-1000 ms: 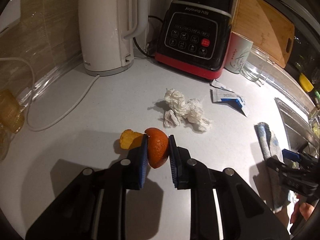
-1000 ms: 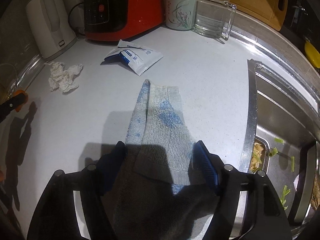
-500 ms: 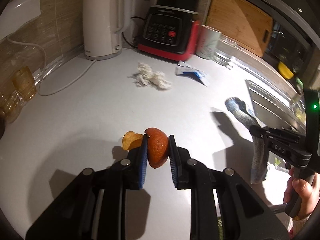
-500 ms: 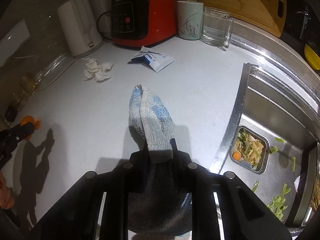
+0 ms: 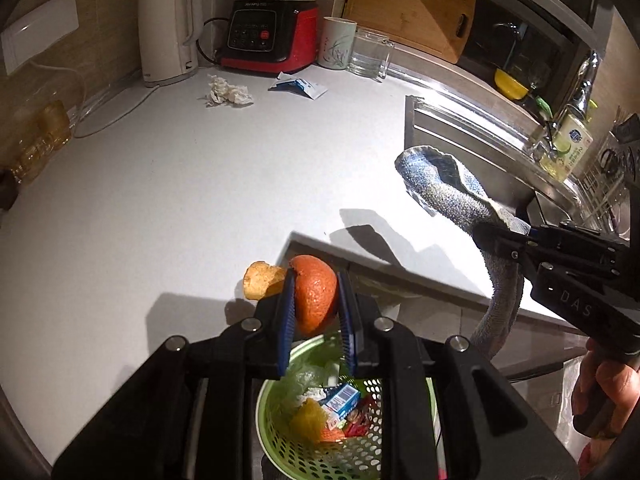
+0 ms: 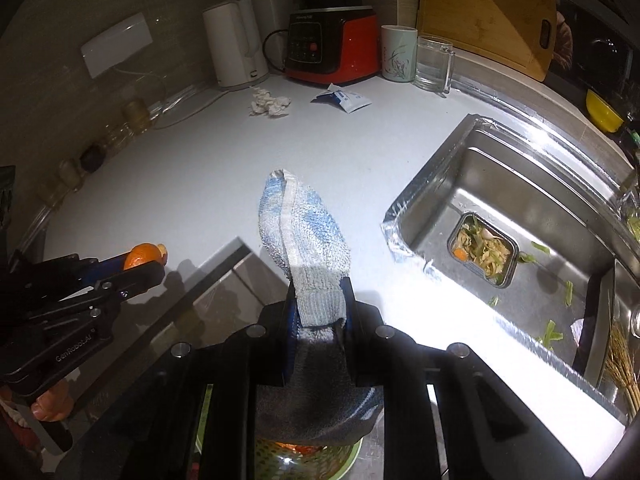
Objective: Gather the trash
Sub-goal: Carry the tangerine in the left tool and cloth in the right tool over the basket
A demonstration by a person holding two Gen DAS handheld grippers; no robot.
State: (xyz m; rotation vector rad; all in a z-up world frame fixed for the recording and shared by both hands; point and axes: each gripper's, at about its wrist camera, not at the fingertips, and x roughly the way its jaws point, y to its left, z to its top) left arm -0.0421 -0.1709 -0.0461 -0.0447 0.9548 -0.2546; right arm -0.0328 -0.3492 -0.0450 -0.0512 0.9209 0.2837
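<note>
My left gripper (image 5: 316,294) is shut on a piece of orange peel (image 5: 316,296), held in the air past the counter's front edge, above a green perforated trash basket (image 5: 276,432) that holds wrappers and scraps. My right gripper (image 6: 318,300) is shut on a blue-and-white cloth (image 6: 300,224) that droops over its fingers; the same cloth (image 5: 444,192) shows at the right of the left wrist view. Back on the white counter (image 5: 180,184) lie a crumpled tissue (image 5: 228,94) and a blue-and-white packet (image 5: 300,87).
At the back stand a white kettle (image 5: 168,28), a red-and-black blender (image 5: 268,32), a mug (image 5: 338,42), a glass mug (image 5: 370,54) and a wooden cutting board (image 5: 412,4). The steel sink (image 6: 520,216) on the right holds a container of food scraps (image 6: 484,248). Small glass jars (image 6: 132,116) line the left wall.
Both grippers drew back from the counter to its front edge and rose. The right jaws closed on the cloth and lifted it off the counter. The green basket has come into view below.
</note>
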